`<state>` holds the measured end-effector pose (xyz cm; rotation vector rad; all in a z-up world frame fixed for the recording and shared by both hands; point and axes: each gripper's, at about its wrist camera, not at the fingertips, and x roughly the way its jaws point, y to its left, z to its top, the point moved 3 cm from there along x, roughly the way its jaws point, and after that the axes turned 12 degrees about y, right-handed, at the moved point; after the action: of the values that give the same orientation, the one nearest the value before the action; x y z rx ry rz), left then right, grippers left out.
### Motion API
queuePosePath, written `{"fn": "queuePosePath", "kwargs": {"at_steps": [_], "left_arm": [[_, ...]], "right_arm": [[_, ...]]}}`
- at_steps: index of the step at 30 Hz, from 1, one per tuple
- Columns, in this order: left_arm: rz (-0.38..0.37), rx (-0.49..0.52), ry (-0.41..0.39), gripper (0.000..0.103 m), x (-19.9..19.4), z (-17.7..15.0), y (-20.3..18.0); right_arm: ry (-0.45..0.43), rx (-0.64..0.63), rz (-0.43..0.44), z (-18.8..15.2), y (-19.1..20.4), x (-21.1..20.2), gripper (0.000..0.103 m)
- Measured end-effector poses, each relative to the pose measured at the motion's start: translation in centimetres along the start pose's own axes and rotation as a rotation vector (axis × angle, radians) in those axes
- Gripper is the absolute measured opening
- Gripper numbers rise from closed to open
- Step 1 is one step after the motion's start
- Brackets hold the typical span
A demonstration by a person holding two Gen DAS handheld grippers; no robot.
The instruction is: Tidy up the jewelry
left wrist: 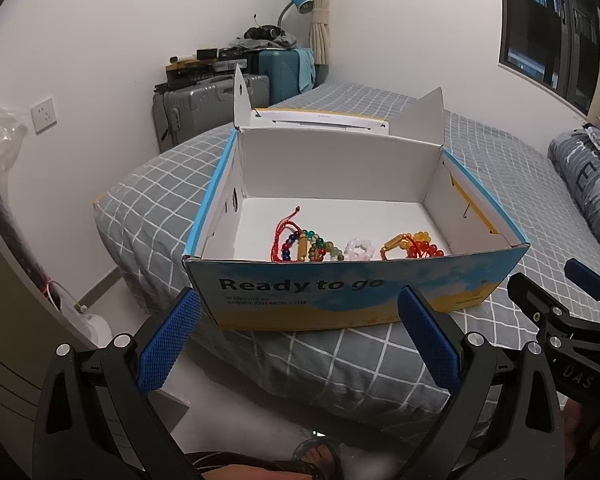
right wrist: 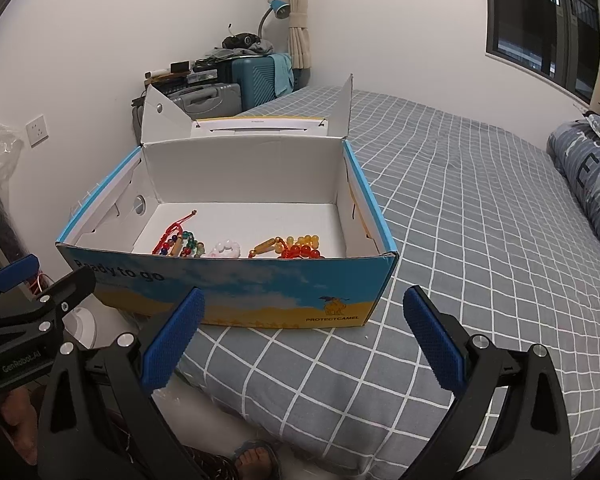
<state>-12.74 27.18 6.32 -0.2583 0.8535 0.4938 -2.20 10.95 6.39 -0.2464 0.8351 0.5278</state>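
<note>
Both grippers, left (left wrist: 298, 340) and right (right wrist: 302, 340), hang released before the blue-and-yellow cardboard box (left wrist: 340, 300); reach over its front wall, pinch one beaded bracelet (left wrist: 358, 249) cleanly

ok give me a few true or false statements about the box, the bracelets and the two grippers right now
1. The box sits on the bed with its lid folded back. True.
2. The left gripper is shut on a bracelet. False: its jaws are open and hold nothing, short of the box.
3. The pale pink bracelet lies between the multicoloured bracelet and the orange bracelet. True.
4. The bracelets lie on the bedsheet beside the box. False: all three are inside the box, near its front wall.
5. The right gripper is open and empty. True.
</note>
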Motion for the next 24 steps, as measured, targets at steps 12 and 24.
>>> {"fn": "queuePosePath", "kwargs": {"at_steps": [12,24], "left_arm": [[0.001,0.008,0.009,0.097,0.05,-0.06,-0.29],[-0.004,0.009,0.009,0.097,0.08,-0.1,-0.65]], "right_arm": [[0.001,0.0,-0.001,0.01,0.0,0.02,0.095],[0.005,0.009,0.002,-0.02,-0.01,0.06,0.095]]}}
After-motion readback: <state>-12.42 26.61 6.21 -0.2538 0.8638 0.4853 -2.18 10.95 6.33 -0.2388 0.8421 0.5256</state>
